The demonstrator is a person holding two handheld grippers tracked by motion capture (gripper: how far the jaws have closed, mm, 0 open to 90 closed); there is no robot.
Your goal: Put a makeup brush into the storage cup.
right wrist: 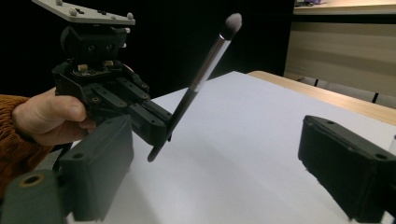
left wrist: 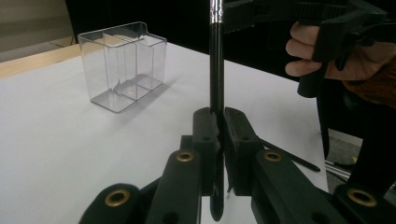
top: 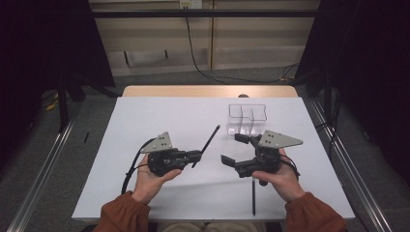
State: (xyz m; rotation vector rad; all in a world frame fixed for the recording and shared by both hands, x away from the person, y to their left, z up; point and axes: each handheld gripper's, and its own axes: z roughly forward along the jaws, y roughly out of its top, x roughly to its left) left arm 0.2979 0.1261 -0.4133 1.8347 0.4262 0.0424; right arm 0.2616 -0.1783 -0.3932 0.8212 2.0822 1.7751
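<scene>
My left gripper [top: 197, 155] is shut on the lower handle of a black makeup brush [top: 209, 140], which slants up and away toward the clear box. In the left gripper view the jaws clamp the brush handle [left wrist: 215, 74] upright between them. In the right gripper view the brush [right wrist: 201, 79] shows a silver ferrule and a grey tip, tilted up to the right. My right gripper [top: 235, 149] stands open just right of the brush with nothing between its jaws, which are wide apart in its own view [right wrist: 219, 172].
A clear plastic organizer [top: 247, 118] with several compartments stands on the white table [top: 159, 116] behind the right gripper, also clear organizer [left wrist: 123, 65]. A second thin black stick [top: 253, 195] lies by the front edge under the right hand.
</scene>
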